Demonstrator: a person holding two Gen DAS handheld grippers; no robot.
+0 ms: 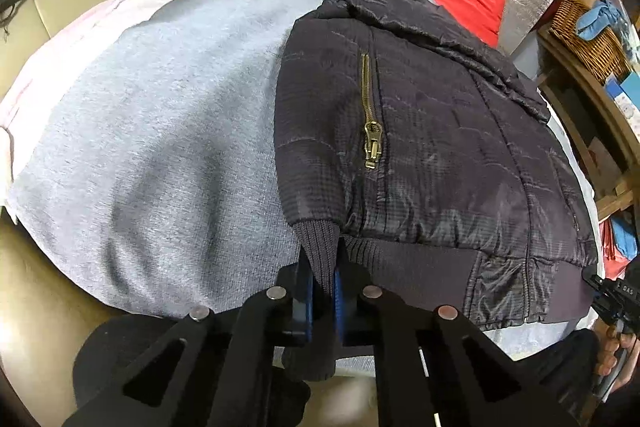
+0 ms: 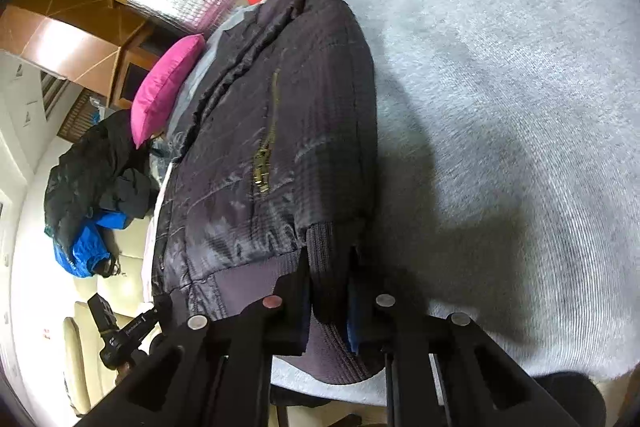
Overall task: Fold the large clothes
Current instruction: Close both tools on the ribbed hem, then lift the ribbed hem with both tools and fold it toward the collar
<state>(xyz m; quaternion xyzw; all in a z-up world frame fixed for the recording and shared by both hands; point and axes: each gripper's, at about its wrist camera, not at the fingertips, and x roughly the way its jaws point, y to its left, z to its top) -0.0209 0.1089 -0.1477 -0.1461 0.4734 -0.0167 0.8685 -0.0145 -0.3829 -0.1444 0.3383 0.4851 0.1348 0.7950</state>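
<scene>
Grey fleece blanket (image 1: 160,131) fills most of what I see, spread over a cream surface. On it, toward the near edge, lies my dark quilted puffer jacket (image 1: 440,155) with its brass pocket zipper (image 1: 370,131). My left gripper (image 1: 322,287) has its fingers pinching a ribbed knit cuff (image 1: 318,247); my right gripper's (image 2: 330,301) fingers likewise clamp ribbed knit (image 2: 324,259) at the hem.
</scene>
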